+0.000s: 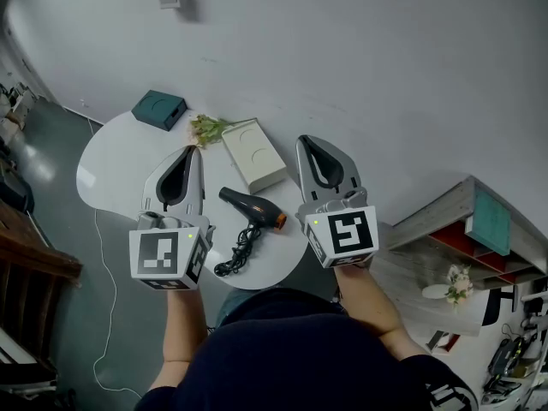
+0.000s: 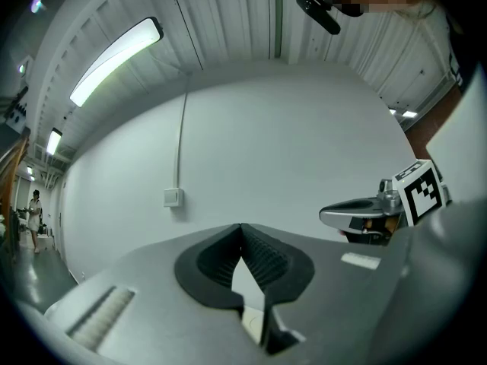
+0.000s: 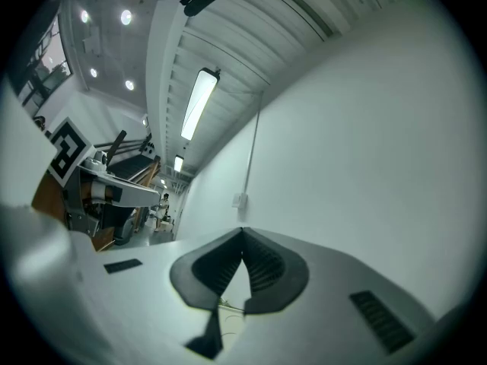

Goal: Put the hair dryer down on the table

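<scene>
The hair dryer (image 1: 251, 206) is seen lying on the white bench (image 1: 111, 165), its black cord (image 1: 238, 251) bunched at 6 o'clock of it. The left gripper (image 1: 190, 151) is held at the dryer's 9 o'clock and the right gripper (image 1: 306, 141) at its 3 o'clock. Both are closed with nothing between the jaws. A white box (image 1: 254, 153) is noted at the dryer's 12 o'clock.
</scene>
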